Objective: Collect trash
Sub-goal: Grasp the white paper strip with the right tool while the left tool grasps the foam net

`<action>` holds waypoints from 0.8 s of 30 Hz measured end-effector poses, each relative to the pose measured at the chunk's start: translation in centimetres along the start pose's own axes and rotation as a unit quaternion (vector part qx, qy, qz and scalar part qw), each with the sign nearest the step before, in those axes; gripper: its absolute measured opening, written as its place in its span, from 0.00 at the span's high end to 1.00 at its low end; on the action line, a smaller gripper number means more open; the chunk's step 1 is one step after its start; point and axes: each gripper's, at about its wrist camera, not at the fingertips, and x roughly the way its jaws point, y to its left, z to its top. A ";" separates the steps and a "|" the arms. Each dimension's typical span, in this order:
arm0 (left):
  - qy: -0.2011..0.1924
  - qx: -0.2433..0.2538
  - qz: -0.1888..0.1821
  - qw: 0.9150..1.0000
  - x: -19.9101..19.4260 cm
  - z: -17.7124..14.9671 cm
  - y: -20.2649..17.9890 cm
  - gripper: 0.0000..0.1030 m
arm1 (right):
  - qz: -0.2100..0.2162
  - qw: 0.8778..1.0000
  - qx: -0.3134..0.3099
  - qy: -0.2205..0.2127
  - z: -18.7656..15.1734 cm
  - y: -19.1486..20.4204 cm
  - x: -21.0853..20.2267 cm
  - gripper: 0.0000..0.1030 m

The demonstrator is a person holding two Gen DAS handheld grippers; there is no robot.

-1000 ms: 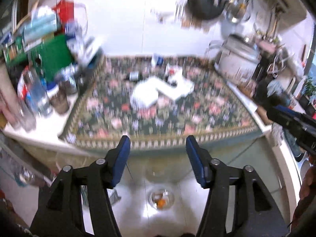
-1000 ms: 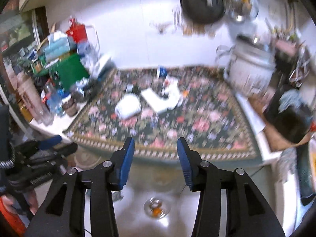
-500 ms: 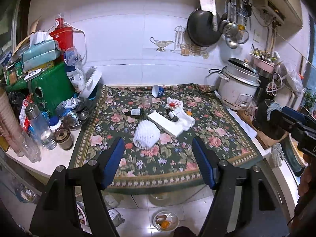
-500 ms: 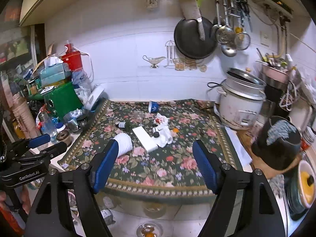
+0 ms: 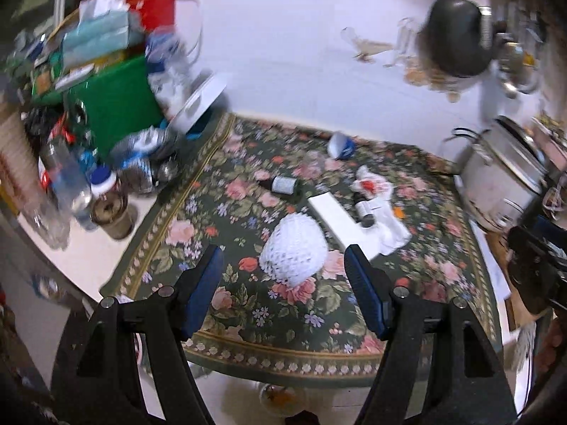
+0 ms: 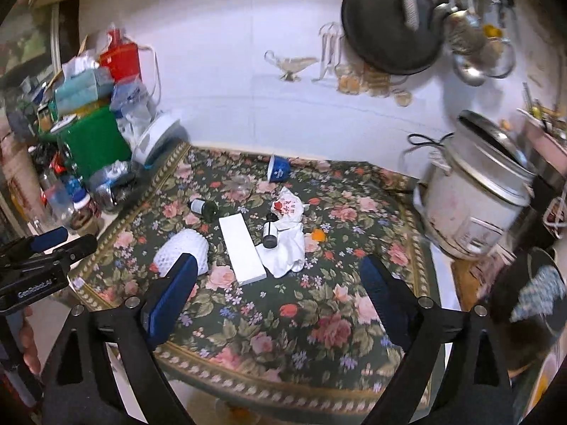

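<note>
The tabletop (image 6: 354, 318) is lying under a flowered cloth, with a rice cooker (image 6: 475, 205) standing at its right edge and a heap of boxes and bottles (image 6: 88, 134) crowding its left edge. The trash is sitting in the middle and toward the back edge. Largest is a flat white box (image 6: 241, 249), lying lengthwise in the centre. Just left of it, nearer the front edge, a white foam net (image 5: 294, 251) is bulging up. Touching the box on its right, a crumpled white tissue (image 6: 285, 255) is spreading out, with a red-stained wrapper (image 6: 287, 207) just behind it. A blue cup (image 6: 278, 170) is lying tipped near the back edge. Two small bottles are lying on their sides: a dark one (image 6: 203, 209) behind the box, a white one (image 6: 270, 235) resting on the tissue.

The left gripper (image 5: 283, 279) is hovering open over the front edge with nothing between its jaws, the foam net showing just beyond them. The right gripper (image 6: 276, 290) is opening its jaws wide, also empty, facing the box and tissue.

Likely trouble from here: the foam net is soft and could squash and slip from a shallow pinch. Lifting the tissue could roll the white bottle off toward an edge. The two grippers are working close together and could collide.
</note>
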 end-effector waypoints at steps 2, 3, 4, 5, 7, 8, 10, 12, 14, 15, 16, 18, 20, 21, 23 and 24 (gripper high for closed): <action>0.016 -0.008 0.010 1.000 2.0 0.0 0.3 0.33 | 0.005 1.000 -0.002 0.008 0.5 -0.3 1.3 0.04; 0.024 -0.008 0.012 1.000 2.8 0.1 0.3 0.33 | 0.012 1.000 -0.002 0.013 0.7 -0.5 2.0 0.04; 0.035 -0.007 0.012 0.999 3.9 0.1 0.4 0.33 | 0.018 1.000 -0.002 0.019 0.9 -0.6 2.6 0.03; 0.048 -0.005 0.009 0.999 5.0 0.1 0.4 0.33 | 0.027 0.999 -0.002 0.025 1.1 -0.6 3.3 0.03; 0.067 0.001 -0.005 0.998 7.0 0.1 0.4 0.32 | 0.044 0.998 0.002 0.039 1.3 -0.7 5.0 0.03; 0.079 0.006 -0.016 0.997 8.1 0.1 0.4 0.32 | 0.051 0.998 0.004 0.047 1.4 -0.7 5.8 0.03; 0.102 0.015 -0.032 0.994 10.3 0.2 0.3 0.32 | 0.059 0.996 0.010 0.064 1.4 -0.7 7.4 0.03; 0.122 0.022 -0.039 0.992 12.6 0.4 0.2 0.32 | 0.062 0.994 0.019 0.084 1.2 -0.6 9.1 0.03; 0.142 0.028 -0.045 0.988 14.9 0.7 0.5 0.32 | 0.060 0.993 0.028 0.095 1.0 -0.6 10.5 0.04; 0.149 0.028 -0.048 0.987 15.7 0.8 0.8 0.32 | 0.058 0.993 0.033 0.101 0.8 -0.4 11.2 0.04; 0.158 0.028 -0.049 0.986 16.5 0.9 1.1 0.32 | 0.057 0.992 0.037 0.108 0.9 -0.4 11.9 0.04; 0.170 0.026 -0.058 0.983 17.7 0.9 1.8 0.32 | 0.058 0.990 0.047 0.123 0.6 -0.1 13.4 0.06; 0.180 0.015 -0.082 0.980 18.5 0.7 2.7 0.32 | 0.065 0.987 0.051 0.137 0.4 0.3 14.9 0.15; 0.185 0.011 -0.092 0.978 18.7 0.6 2.9 0.32 | 0.070 0.985 0.051 0.147 0.2 0.5 16.0 0.17; 0.199 0.006 -0.115 0.973 19.4 0.2 3.2 0.33 | 0.078 0.982 0.053 0.165 -0.2 0.9 17.8 0.27; 0.205 0.004 -0.122 0.971 19.6 0.1 3.2 0.36 | 0.081 0.979 0.053 0.178 -0.5 1.2 19.0 0.30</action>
